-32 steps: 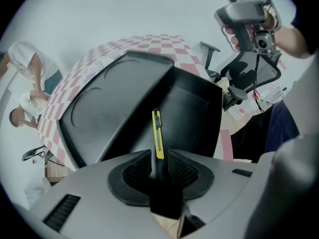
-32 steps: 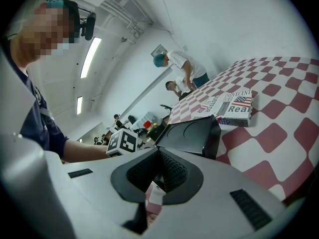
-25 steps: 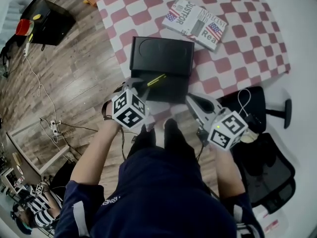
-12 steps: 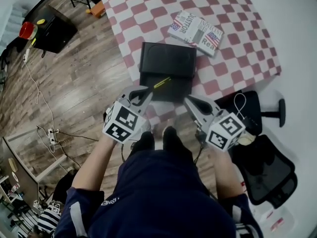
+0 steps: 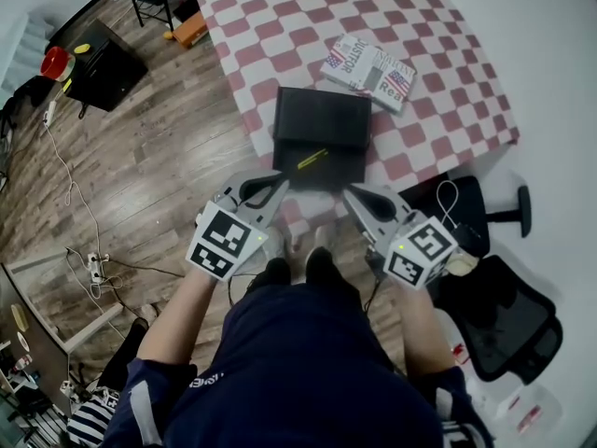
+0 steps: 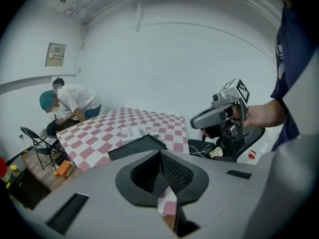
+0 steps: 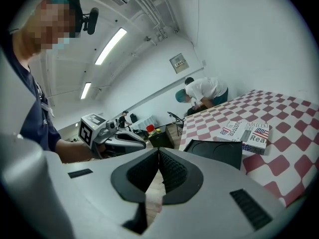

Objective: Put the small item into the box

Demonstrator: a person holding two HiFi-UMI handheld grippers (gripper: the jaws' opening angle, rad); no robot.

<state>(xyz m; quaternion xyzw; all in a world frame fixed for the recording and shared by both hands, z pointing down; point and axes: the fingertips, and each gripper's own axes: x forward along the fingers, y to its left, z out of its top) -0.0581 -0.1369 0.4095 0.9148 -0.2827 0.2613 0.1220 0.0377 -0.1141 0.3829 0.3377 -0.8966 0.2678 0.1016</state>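
Lying slantwise, the small yellow item (image 5: 312, 159) is resting inside the open black box (image 5: 322, 118) on the checkered table (image 5: 280, 26). Left gripper (image 5: 281, 184) and right gripper (image 5: 352, 193) are hovering near the box, each pressing its jaws together on nothing.

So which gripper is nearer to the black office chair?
Right. The right gripper hangs beside the black office chair; the left gripper is farther off, across the person's body.

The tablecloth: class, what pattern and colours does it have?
The tablecloth has red-and-white checks, which show best in the head view.
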